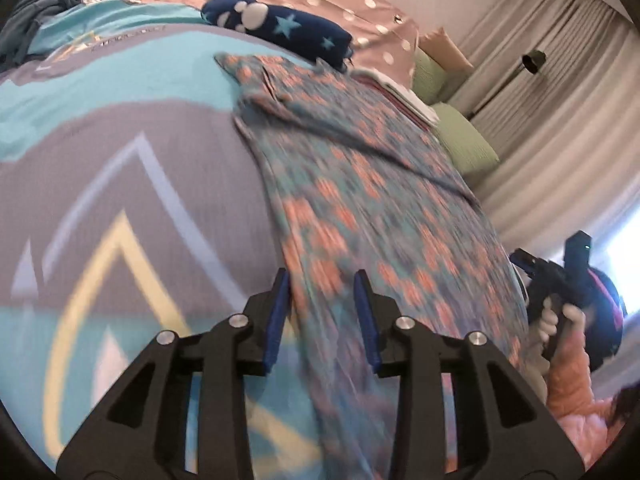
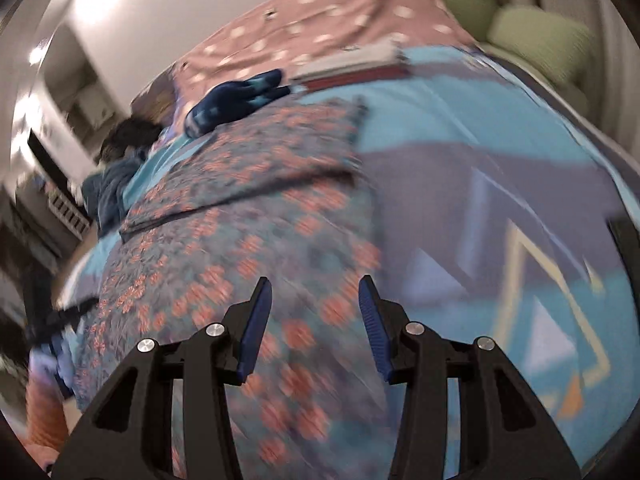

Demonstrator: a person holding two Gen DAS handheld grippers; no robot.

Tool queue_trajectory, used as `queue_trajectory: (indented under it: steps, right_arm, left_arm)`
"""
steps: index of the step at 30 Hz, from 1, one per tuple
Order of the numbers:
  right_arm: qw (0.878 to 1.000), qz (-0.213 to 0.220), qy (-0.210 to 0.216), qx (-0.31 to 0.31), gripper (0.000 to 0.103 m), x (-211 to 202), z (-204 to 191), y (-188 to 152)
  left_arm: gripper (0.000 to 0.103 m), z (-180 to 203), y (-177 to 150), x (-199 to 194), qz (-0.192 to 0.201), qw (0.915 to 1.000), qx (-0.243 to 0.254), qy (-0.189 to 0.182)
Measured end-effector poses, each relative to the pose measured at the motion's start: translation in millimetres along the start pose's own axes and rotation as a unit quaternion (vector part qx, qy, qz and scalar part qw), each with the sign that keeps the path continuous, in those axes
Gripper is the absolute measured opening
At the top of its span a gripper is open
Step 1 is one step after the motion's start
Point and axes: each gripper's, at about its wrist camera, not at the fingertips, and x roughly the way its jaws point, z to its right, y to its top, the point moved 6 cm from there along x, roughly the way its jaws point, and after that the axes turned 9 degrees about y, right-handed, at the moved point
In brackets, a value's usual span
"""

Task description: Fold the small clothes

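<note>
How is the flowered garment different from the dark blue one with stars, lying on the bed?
The flowered garment is spread out long and mostly flat, one part folded over; the dark blue star garment is bundled into a compact roll. The flowered one is grey-blue with salmon blossoms; the blue one carries pale stars and white paw shapes. The flowered one covers far more bed. Both lie on the bedspread, ungripped.

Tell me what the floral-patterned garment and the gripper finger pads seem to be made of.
Floral-patterned garment: thin, soft matte cloth, likely cotton knit; it drapes flat with creased folds. Blue ribbed finger pads on the right gripper: probably rubber or soft plastic, judging by fine ridges; the black frame looks like matte plastic.
</note>
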Motion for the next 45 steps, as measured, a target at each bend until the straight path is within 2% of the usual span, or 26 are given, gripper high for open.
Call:
queue_trajectory:
  steps: [5,9,12,18,25,27,28,29,30,33,37,42,45]
  right_arm:
    - [0.999,-0.003,0.029,0.030,0.046,-22,19,-35]
    - [0.997,0.000,0.067,0.045,0.046,-44,24,-61]
    - [0.996,-0.008,0.081,0.045,0.046,-62,25,-81]
    - [0.991,-0.027,0.115,0.068,0.046,-84,27,-121]
    - [0.986,-0.065,0.138,0.073,0.046,-76,20,-127]
    - [0.983,-0.069,0.149,0.082,0.040,-74,21,-125]
    - [0.983,-0.069,0.148,0.083,0.021,-73,22,-124]
    - [0.982,-0.068,0.152,0.087,0.006,-73,21,-123]
    - [0.980,-0.060,0.165,0.091,0.006,-73,17,-120]
    - [0.979,-0.027,0.188,0.070,0.004,-82,1,-107]
    - [0.968,0.049,0.244,0.030,0.003,-115,-24,-63]
    - [0.960,0.114,0.255,0.015,0.003,-134,-32,-8]
    - [0.956,0.140,0.256,0.017,0.003,-135,-34,17]
  left_arm:
    - [0.033,2,-24,-14,-0.011,0.9997,-0.017,-0.015]
    - [0.033,9,-40,-22,-0.021,0.9998,-0.001,-0.005]
    - [0.033,12,-51,-29,-0.029,0.9995,0.008,-0.005]
    - [0.033,17,-79,-40,-0.035,0.9991,0.012,-0.020]
    - [0.033,28,-94,-38,-0.053,0.9978,0.019,-0.036]
    - [0.031,28,-95,-38,-0.056,0.9976,0.021,-0.036]
    - [0.029,27,-94,-38,-0.057,0.9976,0.017,-0.037]
    - [0.014,28,-92,-37,-0.058,0.9975,0.016,-0.038]
    - [0.004,29,-92,-38,-0.059,0.9973,0.015,-0.042]
    - [0.003,39,-78,-52,-0.028,0.9976,0.023,-0.059]
    - [0.003,61,-39,-91,0.052,0.9921,0.037,-0.108]
    - [0.003,67,10,-118,0.130,0.9829,0.040,-0.124]
    - [0.003,64,31,-122,0.154,0.9783,0.020,-0.137]
